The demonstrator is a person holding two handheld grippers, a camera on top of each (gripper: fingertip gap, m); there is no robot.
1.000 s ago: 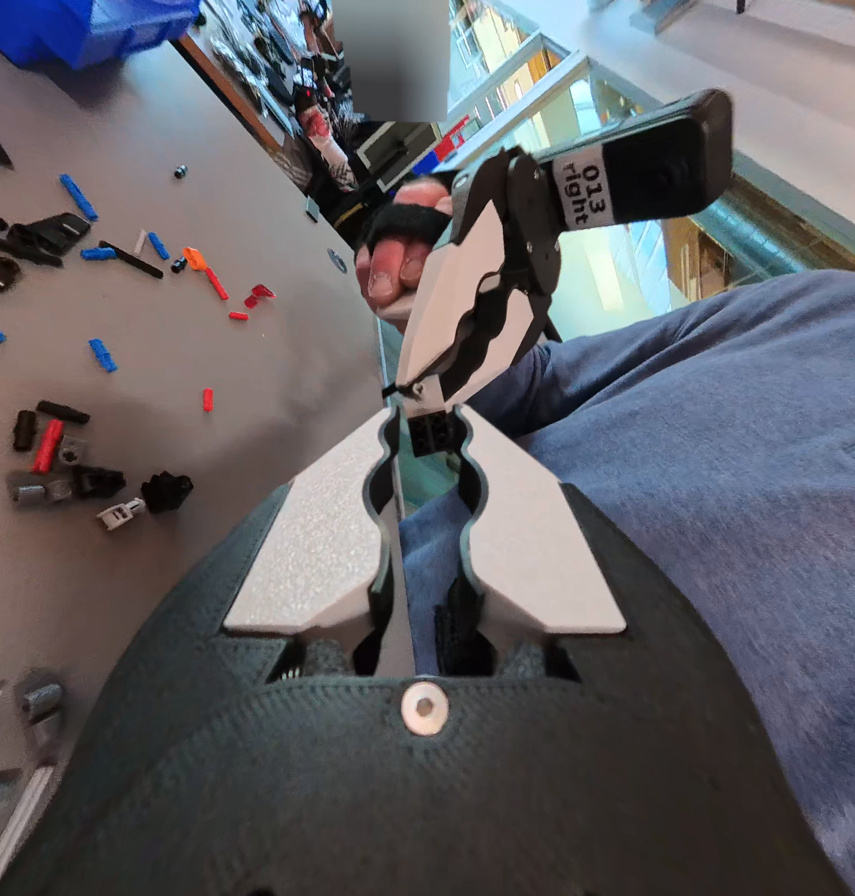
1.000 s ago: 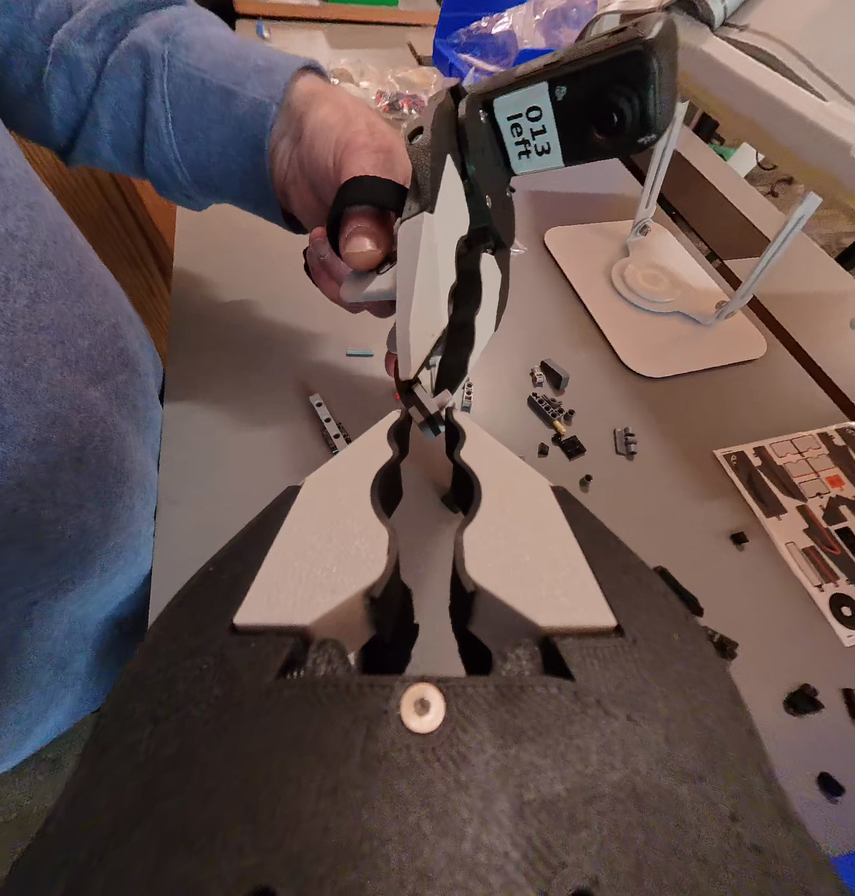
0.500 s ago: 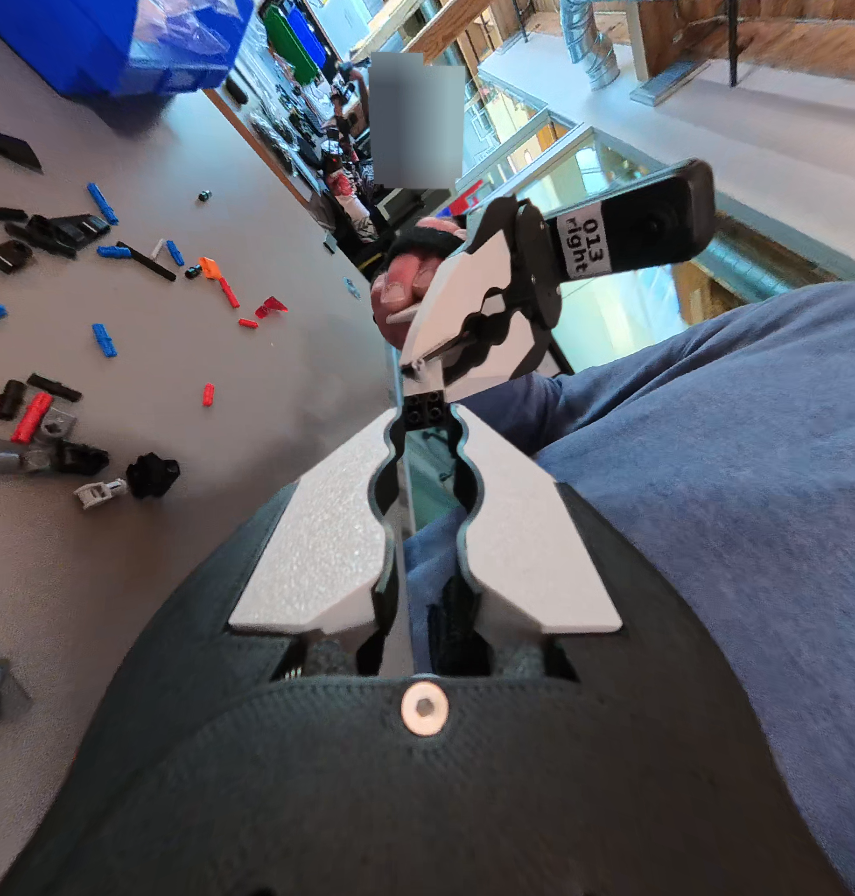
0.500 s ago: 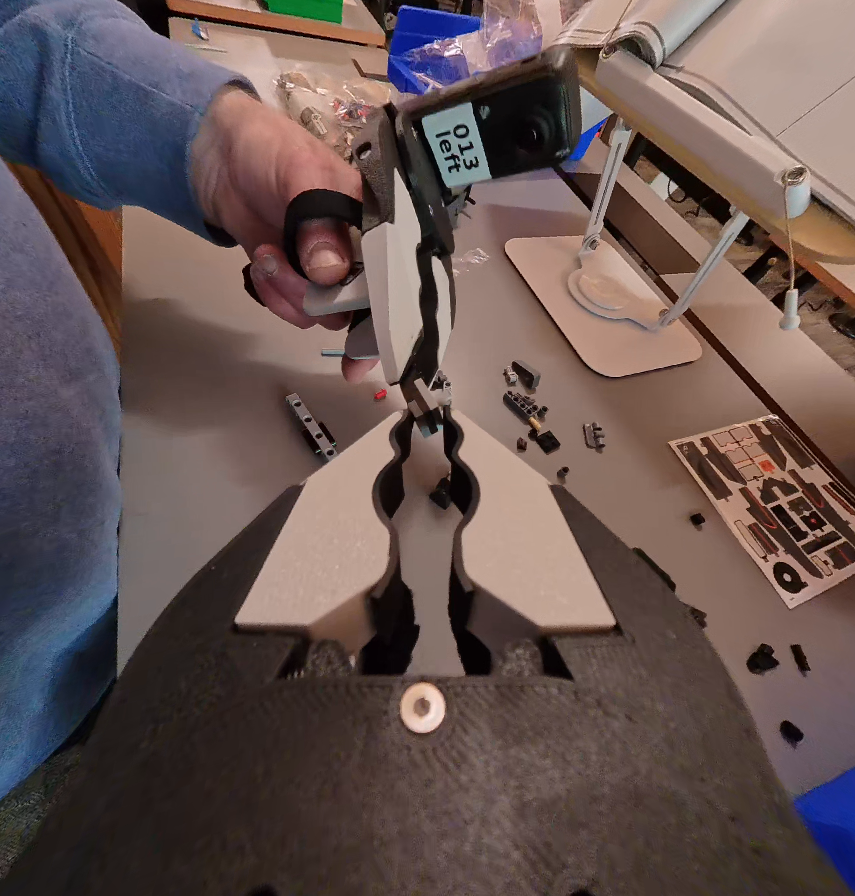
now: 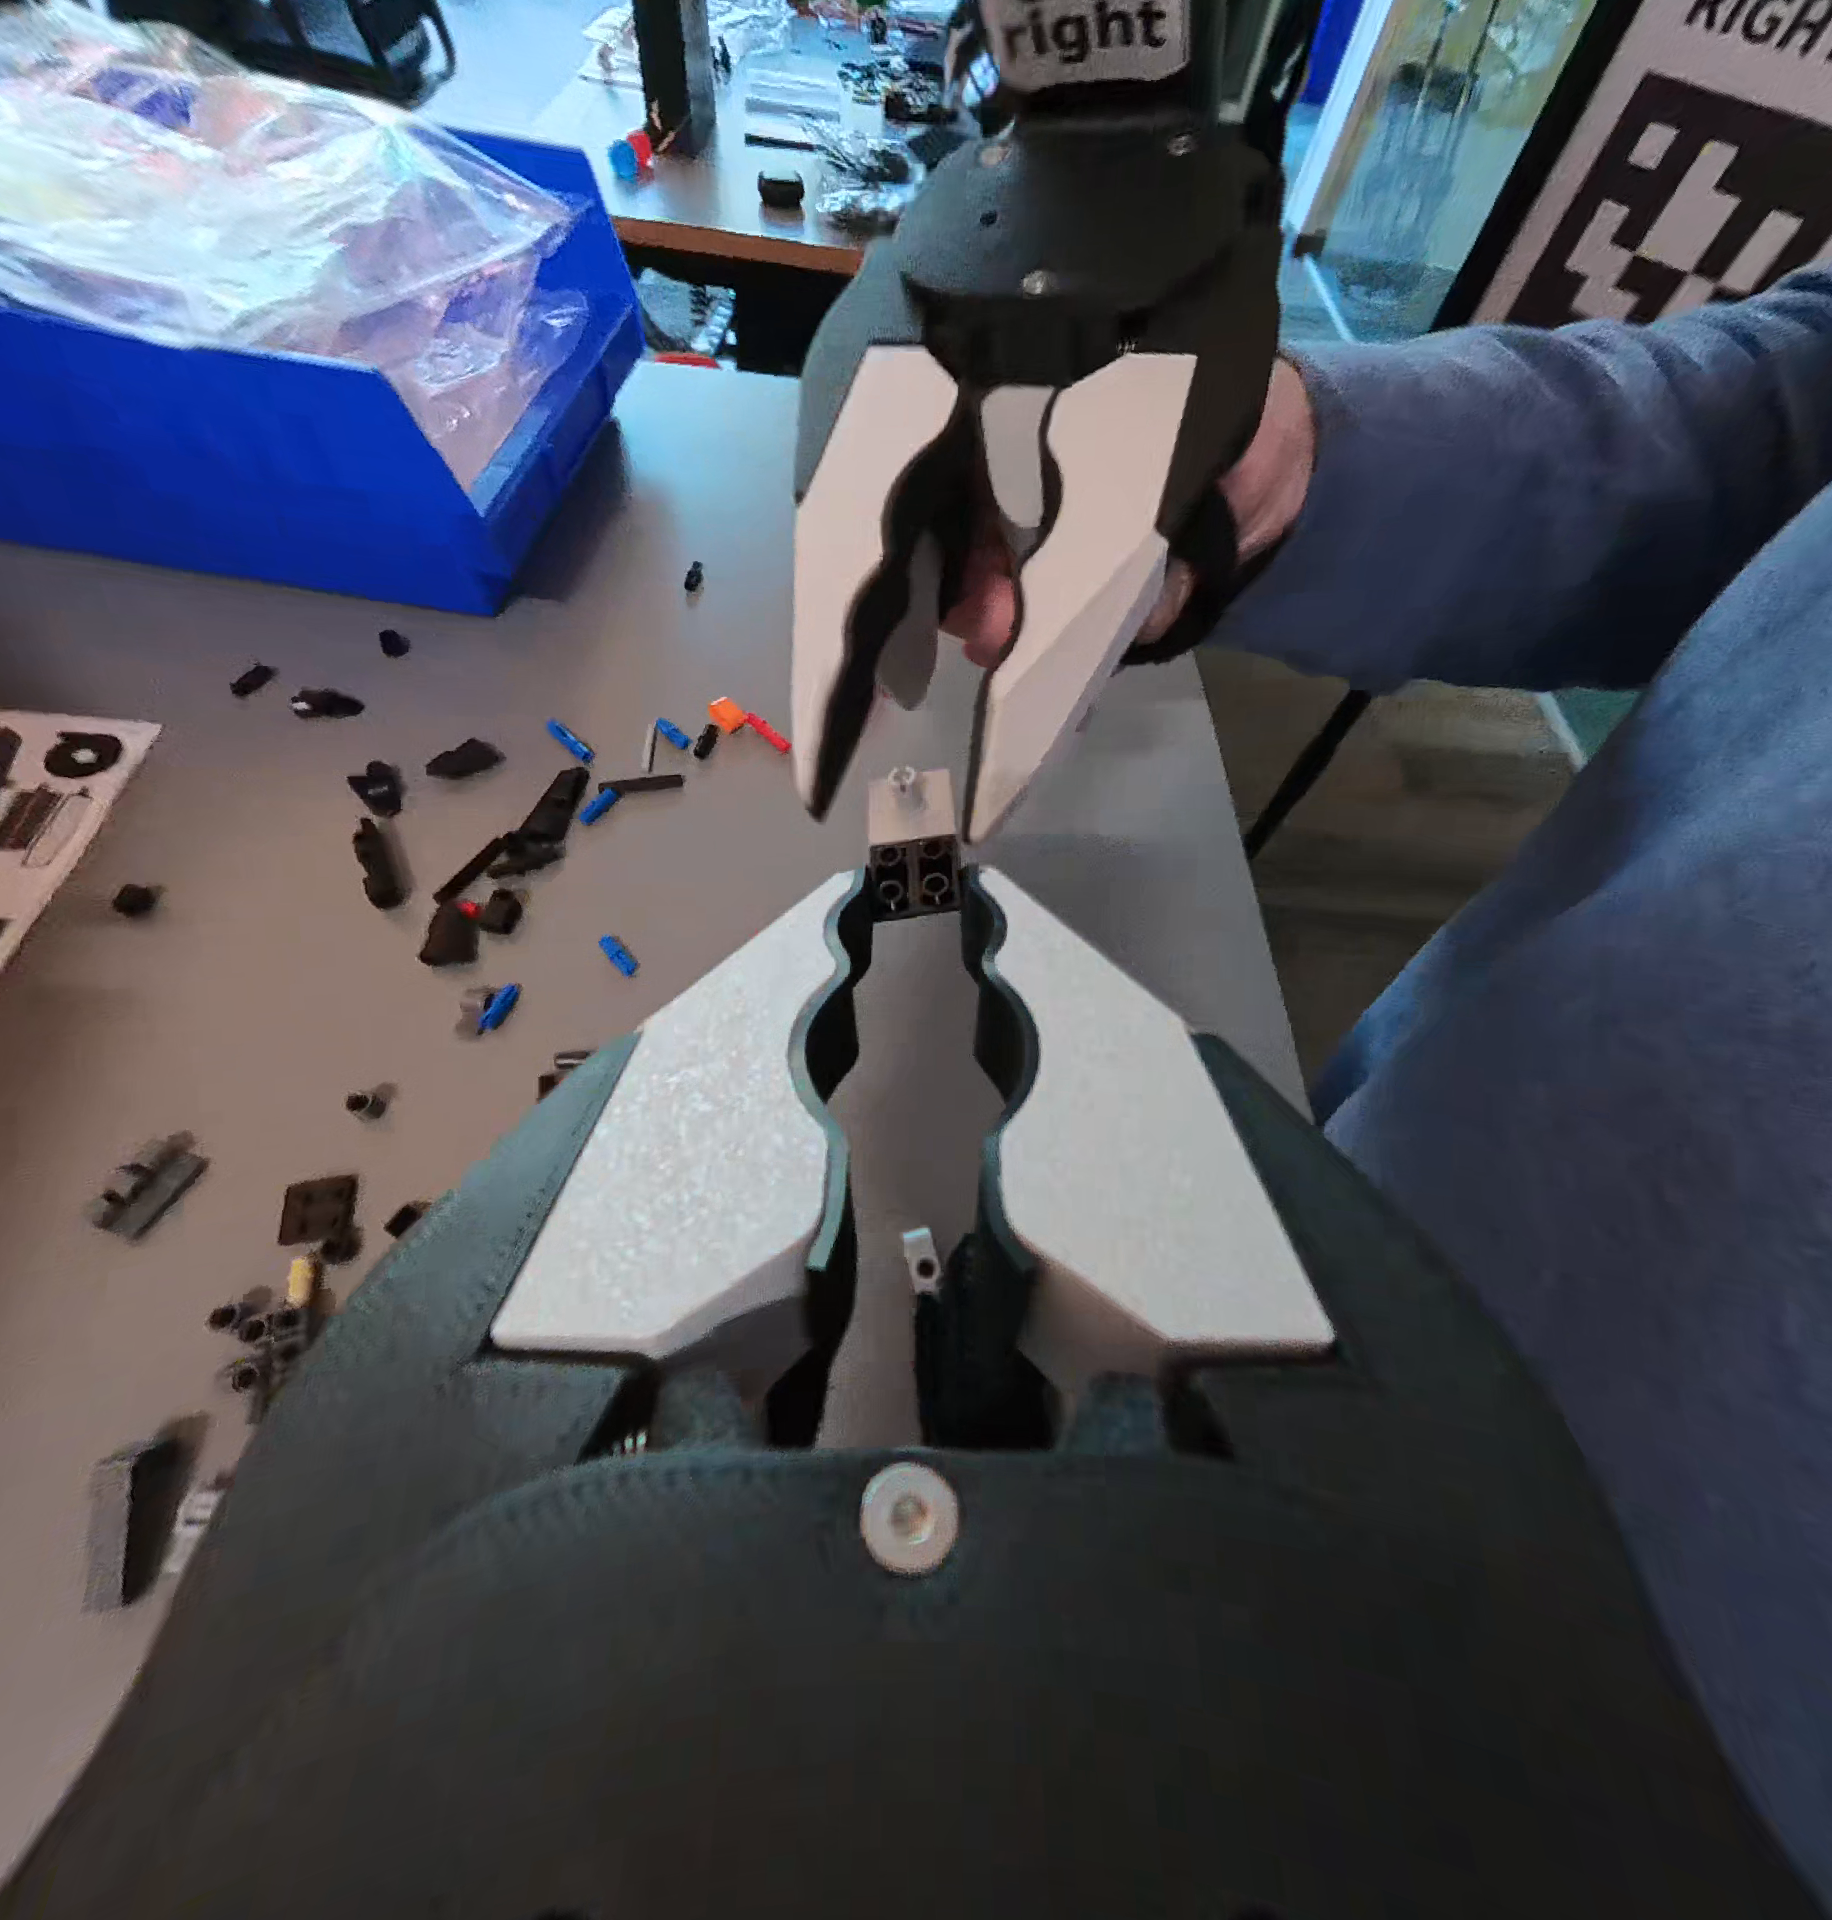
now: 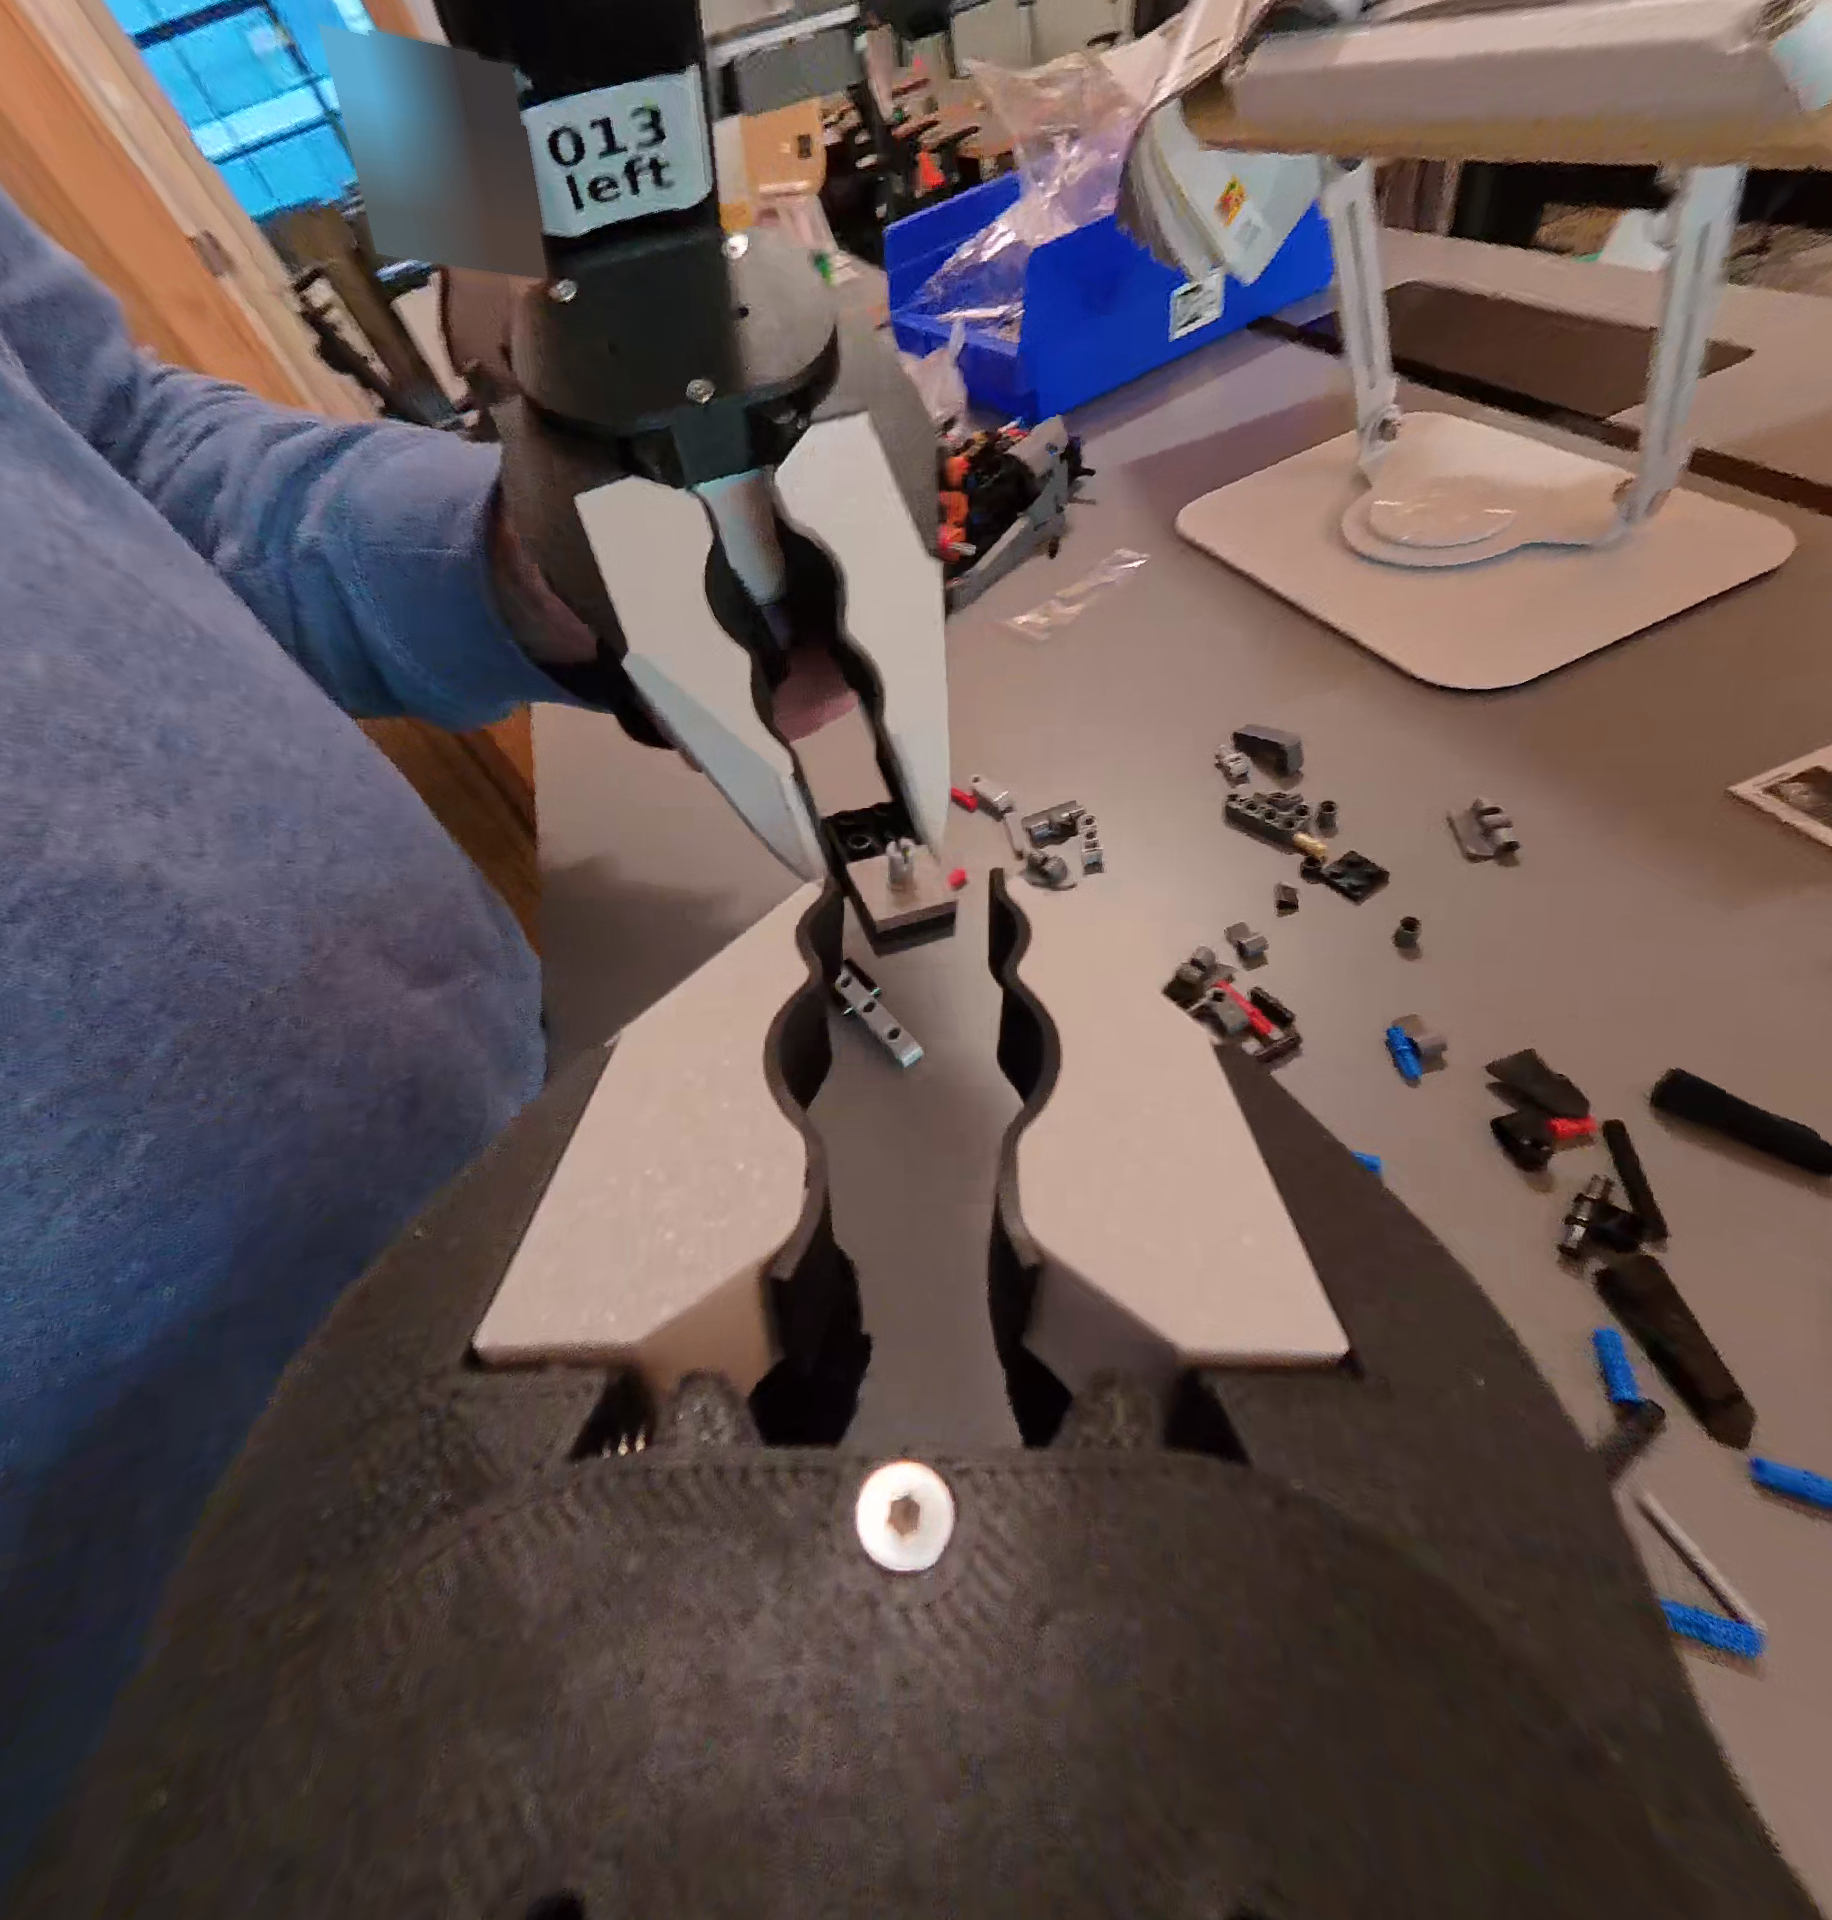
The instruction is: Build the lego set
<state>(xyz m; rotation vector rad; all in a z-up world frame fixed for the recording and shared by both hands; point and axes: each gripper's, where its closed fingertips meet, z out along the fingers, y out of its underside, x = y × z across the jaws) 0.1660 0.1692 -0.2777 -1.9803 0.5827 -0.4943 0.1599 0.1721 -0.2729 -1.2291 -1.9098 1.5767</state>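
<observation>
— Since half a second ago, both grippers have been swung down from a raised, tilted pose to face each other low over the grey table (image 5: 268, 1039), and the right gripper (image 5: 891, 816) has been opened; it had been pinched at the small assembly.

— How are the jaws set?

— The left gripper (image 5: 914, 883) is clamped on a small black brick (image 5: 914, 878) with a grey plate and stud (image 5: 910, 805) fixed to it. The right gripper's jaws are held apart, straddling that stud piece without closing on it.

— How much is judged done?

— Very little: only this two- or three-piece sub-assembly is seen joined. Loose black, blue and red pieces (image 5: 538, 831) are scattered widely, and the sticker sheet (image 5: 18, 810) appears untouched, so most of the build is judged outstanding.

— What is shown by one view only?

— The brick's hollow underside and the blue bin (image 5: 268, 457) with a plastic bag are best given by the left wrist view. Only in the right wrist view are the stud's top (image 6: 899, 862), a white stand base (image 6: 1494, 582) and a partly built model (image 6: 995, 488) behind the left gripper (image 6: 870, 831) shown.
</observation>
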